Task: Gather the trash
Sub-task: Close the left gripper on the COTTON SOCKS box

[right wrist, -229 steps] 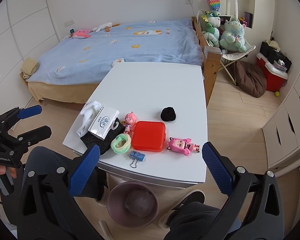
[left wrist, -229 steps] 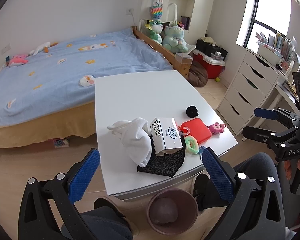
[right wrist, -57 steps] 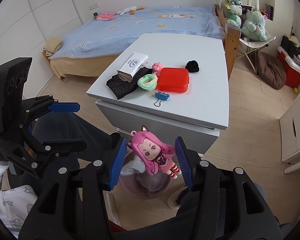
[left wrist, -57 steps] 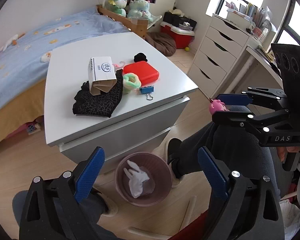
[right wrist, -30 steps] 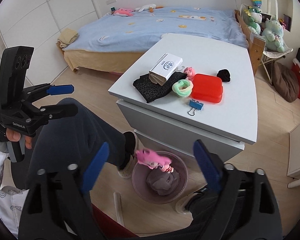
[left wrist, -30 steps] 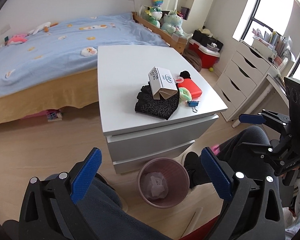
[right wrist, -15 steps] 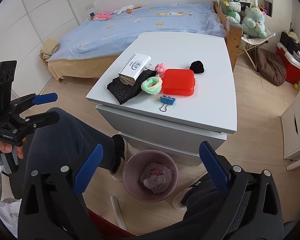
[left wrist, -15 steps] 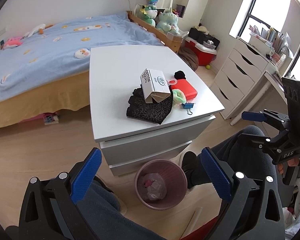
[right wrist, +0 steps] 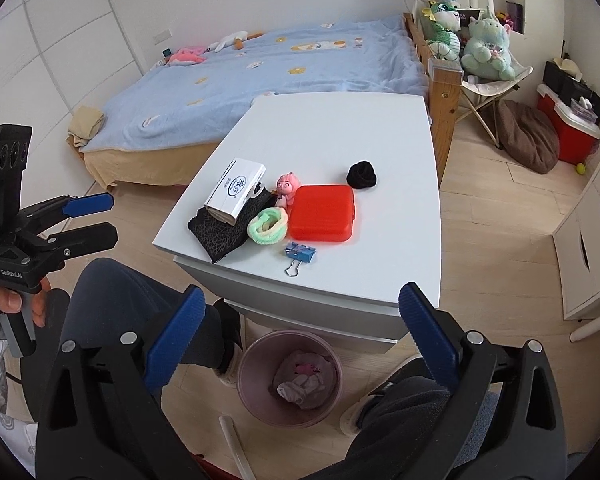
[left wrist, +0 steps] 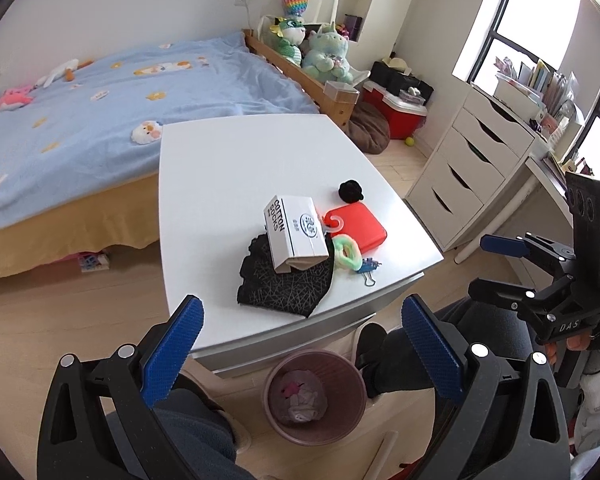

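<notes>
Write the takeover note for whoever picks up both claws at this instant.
Left claw: open, empty. Right claw: open, empty.
Round pink plastic bin on the floor before the white table holds white crumpled cloth and something pink.
Left on the table: white cardboard socks box, black patterned cloth, green fuzzy ring, blue binder clip, red plastic case, small pink figurine, black scrunchie.
</notes>
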Demonstrator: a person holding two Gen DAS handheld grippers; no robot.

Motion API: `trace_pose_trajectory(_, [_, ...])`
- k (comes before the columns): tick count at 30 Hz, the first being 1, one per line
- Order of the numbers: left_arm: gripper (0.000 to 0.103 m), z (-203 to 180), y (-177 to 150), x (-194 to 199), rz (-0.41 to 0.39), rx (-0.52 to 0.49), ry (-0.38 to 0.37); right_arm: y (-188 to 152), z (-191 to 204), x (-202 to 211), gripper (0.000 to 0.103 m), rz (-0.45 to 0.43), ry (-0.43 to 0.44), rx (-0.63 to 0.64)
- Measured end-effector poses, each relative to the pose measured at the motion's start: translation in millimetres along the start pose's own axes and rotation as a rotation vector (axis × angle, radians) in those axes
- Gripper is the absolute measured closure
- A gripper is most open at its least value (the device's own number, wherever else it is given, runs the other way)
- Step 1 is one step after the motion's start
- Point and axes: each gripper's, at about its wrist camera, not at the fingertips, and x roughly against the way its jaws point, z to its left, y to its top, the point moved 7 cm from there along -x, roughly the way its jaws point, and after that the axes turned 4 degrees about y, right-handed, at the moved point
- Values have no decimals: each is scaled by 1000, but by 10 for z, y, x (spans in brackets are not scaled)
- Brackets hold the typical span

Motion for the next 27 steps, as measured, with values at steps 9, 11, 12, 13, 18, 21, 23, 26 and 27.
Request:
trace_pose_trajectory(9, [8, 3, 414, -324, 56, 39, -35, 90, -96, -3, 7, -11, 1, -15])
trace_pose_trajectory(11, [8, 10, 488, -420, 81, 43, -39, 95, -113, -8, 7, -12, 0, -18])
trace_pose_trajectory(12, [8, 10, 523, -473, 93, 48, -47, 97, -119, -12, 7, -12, 1, -19])
trace_pose_trajectory(13, [8, 23, 553, -522, 103, 57, -43, 97, -123, -17, 7, -12, 1, -19])
trace_pose_trajectory(18, [8, 67, 641, -827, 186, 91, -38, 67, -127, -17, 7, -10, 1, -23])
trace_pose_trajectory(21, [8, 88, 652, -983, 236, 111, -42, 64, -148, -12, 7, -11, -2, -28])
trace_pose_trajectory(23, [8, 90, 658, -1070, 263, 123, -53, 64, -163, -9, 7, -11, -3, -31])
trace_pose_trajectory(26, [8, 76, 646, -1168, 304, 139, -67, 57, -174, -8, 7, -11, -5, -32])
trace_pose_trajectory(27, [8, 62, 643, -1195, 313, 137, -65, 56, -180, -9, 7, -11, -5, -34])
